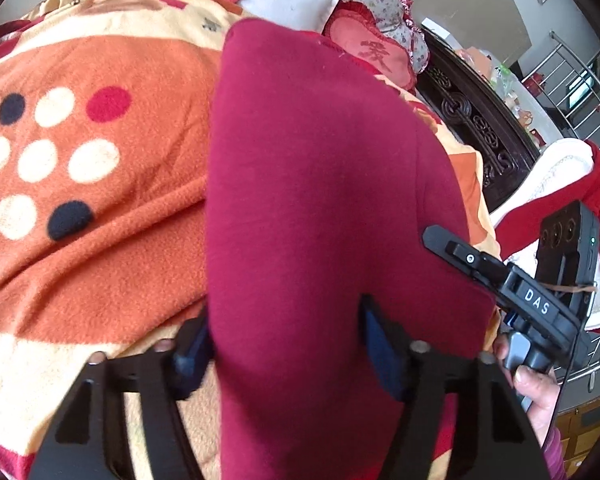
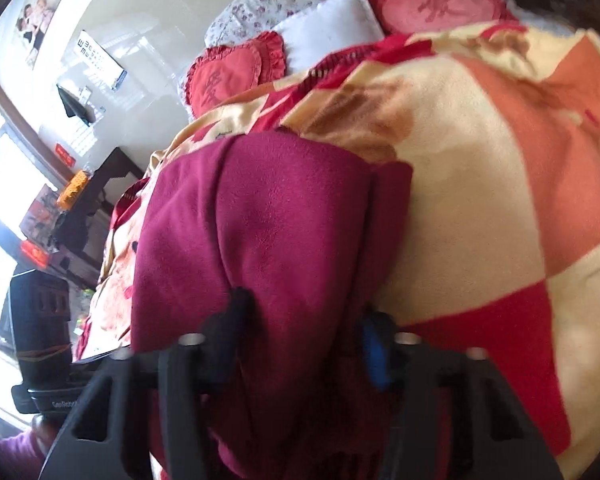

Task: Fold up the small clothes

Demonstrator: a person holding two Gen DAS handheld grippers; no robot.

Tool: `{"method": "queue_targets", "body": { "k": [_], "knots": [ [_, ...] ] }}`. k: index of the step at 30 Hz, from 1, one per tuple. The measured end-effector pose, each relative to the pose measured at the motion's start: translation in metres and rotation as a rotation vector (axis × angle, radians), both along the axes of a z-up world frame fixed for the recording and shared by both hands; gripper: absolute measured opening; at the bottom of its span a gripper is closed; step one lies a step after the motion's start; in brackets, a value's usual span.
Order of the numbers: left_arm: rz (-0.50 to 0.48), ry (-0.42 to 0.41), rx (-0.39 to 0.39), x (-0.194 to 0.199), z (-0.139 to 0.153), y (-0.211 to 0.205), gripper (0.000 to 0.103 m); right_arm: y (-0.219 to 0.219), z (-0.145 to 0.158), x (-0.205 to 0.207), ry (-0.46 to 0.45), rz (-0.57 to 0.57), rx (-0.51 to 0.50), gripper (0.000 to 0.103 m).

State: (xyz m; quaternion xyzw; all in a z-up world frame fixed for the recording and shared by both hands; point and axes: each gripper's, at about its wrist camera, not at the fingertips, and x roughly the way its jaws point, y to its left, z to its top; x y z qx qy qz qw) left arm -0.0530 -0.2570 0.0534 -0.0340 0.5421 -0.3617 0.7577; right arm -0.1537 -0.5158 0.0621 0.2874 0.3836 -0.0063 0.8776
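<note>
A dark red garment (image 1: 312,184) lies lengthwise on the patterned blanket (image 1: 100,200) on a bed. In the left wrist view its near end fills the space between my left gripper's (image 1: 284,344) fingers, which are closed onto the cloth. My right gripper (image 1: 460,256) shows at the right, its tip resting on the garment's right edge. In the right wrist view the garment (image 2: 268,232) is bunched and folded over, and my right gripper (image 2: 304,332) is closed on its near end. The parts of the cloth under the fingers are hidden.
Red heart cushions (image 1: 364,48) and a white pillow (image 1: 296,0) lie at the bed's head. A dark carved bed frame (image 1: 476,120) runs along the right side. The blanket also shows in the right wrist view (image 2: 480,160). A dark wooden piece of furniture (image 2: 112,184) stands left.
</note>
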Motion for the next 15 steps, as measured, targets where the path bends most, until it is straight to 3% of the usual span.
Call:
{"method": "queue_targets", "body": {
  "k": [4, 10, 15],
  "knots": [
    [-0.016, -0.039, 0.002, -0.013, 0.023, 0.009, 0.053, 0.004, 0.016, -0.012, -0.032, -0.002, 0.056, 0.012],
    [-0.033, -0.072, 0.038, -0.038, 0.058, 0.051, 0.052, 0.04, 0.049, -0.025, -0.024, 0.06, 0.093, 0.011],
    [0.007, -0.073, 0.096, -0.06, 0.062, 0.101, 0.054, 0.082, 0.046, -0.04, 0.005, 0.134, 0.149, 0.011]
  ]
}}
